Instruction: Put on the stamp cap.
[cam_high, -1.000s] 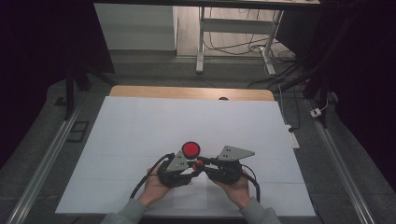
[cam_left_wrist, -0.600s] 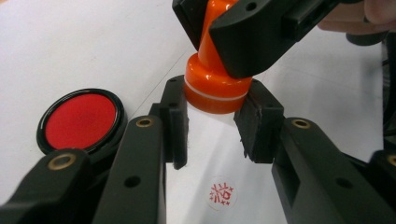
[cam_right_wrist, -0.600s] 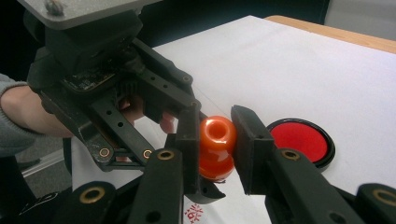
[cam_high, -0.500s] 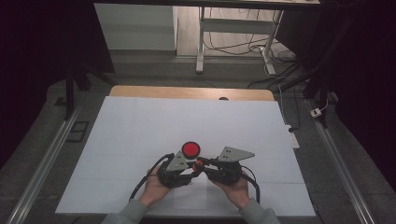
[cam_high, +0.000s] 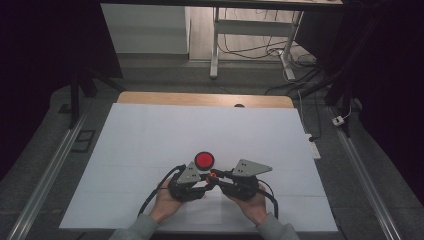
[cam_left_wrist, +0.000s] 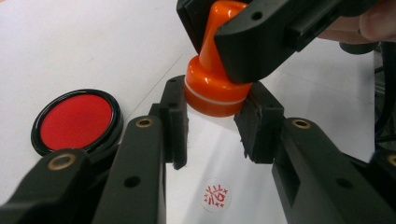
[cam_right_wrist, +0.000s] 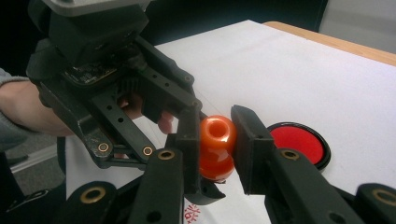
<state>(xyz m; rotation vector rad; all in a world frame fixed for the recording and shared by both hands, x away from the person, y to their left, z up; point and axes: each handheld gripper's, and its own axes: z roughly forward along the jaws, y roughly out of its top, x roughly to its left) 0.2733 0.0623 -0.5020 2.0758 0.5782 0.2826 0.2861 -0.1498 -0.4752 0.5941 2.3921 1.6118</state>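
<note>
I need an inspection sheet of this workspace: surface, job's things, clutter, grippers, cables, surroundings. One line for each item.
Surface: white sheet over a wooden table; one red stamp print on the sheet.
Job's things: orange stamp, held above the sheet; round red ink pad, open, in a black case beside it.
Clutter: nothing seen.
Grippers: right gripper shut on the stamp's handle; left gripper has its jaws on either side of the stamp's base, whether they touch it is not clear.
Cables: a black cable trails from each gripper; more cables lie on the floor beyond the table.
Surroundings: metal rails along both sides, a white desk frame behind, dark room.
</note>
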